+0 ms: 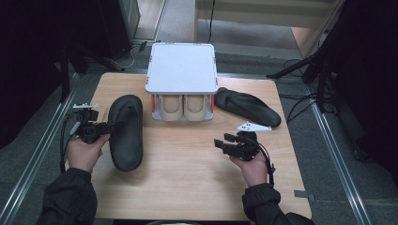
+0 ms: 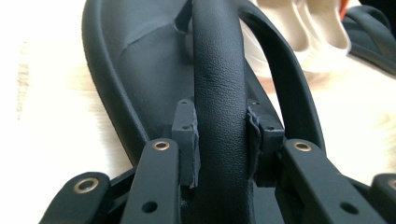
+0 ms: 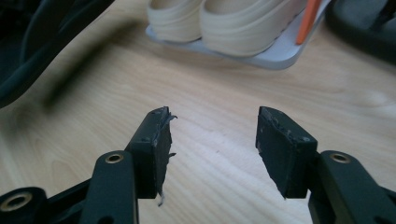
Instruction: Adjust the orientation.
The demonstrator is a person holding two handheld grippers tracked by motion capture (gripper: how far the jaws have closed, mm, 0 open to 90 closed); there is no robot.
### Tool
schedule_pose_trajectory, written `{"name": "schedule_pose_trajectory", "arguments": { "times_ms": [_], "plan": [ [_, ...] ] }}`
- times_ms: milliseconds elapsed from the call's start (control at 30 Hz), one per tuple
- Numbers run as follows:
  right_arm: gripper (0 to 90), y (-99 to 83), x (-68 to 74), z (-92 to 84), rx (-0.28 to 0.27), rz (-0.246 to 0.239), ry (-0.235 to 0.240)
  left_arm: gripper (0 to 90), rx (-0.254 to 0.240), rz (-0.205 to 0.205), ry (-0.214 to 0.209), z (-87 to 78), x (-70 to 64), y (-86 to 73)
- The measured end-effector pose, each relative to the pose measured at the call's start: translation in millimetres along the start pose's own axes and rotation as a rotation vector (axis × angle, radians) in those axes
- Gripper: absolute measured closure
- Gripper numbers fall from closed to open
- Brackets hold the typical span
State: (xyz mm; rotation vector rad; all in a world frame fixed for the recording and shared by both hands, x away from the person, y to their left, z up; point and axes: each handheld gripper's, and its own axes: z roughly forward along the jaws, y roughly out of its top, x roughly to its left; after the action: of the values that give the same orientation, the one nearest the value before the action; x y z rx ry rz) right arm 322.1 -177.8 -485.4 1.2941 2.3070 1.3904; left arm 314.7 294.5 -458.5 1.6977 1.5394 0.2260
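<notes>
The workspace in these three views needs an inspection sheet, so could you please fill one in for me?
Surface: wooden table, bare in the front half.
Job's things: white two-level rack at the back centre, a beige pair of shoes on its lower level; one black slipper on the left, another black slipper lying right of the rack.
Clutter: nothing seen.
Grippers: left gripper shut on the strap of the left slipper; right gripper open over bare wood, holding nothing.
Cables: one trails from each gripper; more lie on the floor behind and to the right of the table.
Surroundings: grey floor, floor rails on both sides, dark stands.
</notes>
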Motion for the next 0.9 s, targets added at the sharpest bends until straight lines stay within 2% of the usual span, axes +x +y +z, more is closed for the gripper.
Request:
{"name": "schedule_pose_trajectory", "arguments": {
  "times_ms": [167,367,500,567,700,900],
  "plan": [
    [46.0,3.9,-7.3,0.9,0.0,-0.009,-0.026,69.1,0.006,0.007,-0.011,-3.3,-10.1,-12.4],
    [45.9,9.3,-8.4,8.0,0.015,-0.012,-0.023,69.1,0.023,0.017,-0.058,-5.4,-25.2,-26.4],
    [45.8,12.1,-8.5,12.3,0.025,-0.018,-0.017,69.0,0.036,0.042,-0.074,-3.4,-37.9,-33.8],
    [45.8,12.8,-8.2,13.8,0.021,-0.021,-0.016,69.0,0.039,0.053,-0.084,-2.1,-44.1,-37.5],
    [45.7,14.5,-8.0,16.8,0.028,-0.028,-0.012,69.0,0.069,0.055,-0.133,4.7,-55.5,-46.2],
    [45.4,15.4,-7.8,18.4,0.03,-0.025,-0.012,69.0,0.097,0.085,-0.151,17.0,-69.2,-52.0]
  ]
}}
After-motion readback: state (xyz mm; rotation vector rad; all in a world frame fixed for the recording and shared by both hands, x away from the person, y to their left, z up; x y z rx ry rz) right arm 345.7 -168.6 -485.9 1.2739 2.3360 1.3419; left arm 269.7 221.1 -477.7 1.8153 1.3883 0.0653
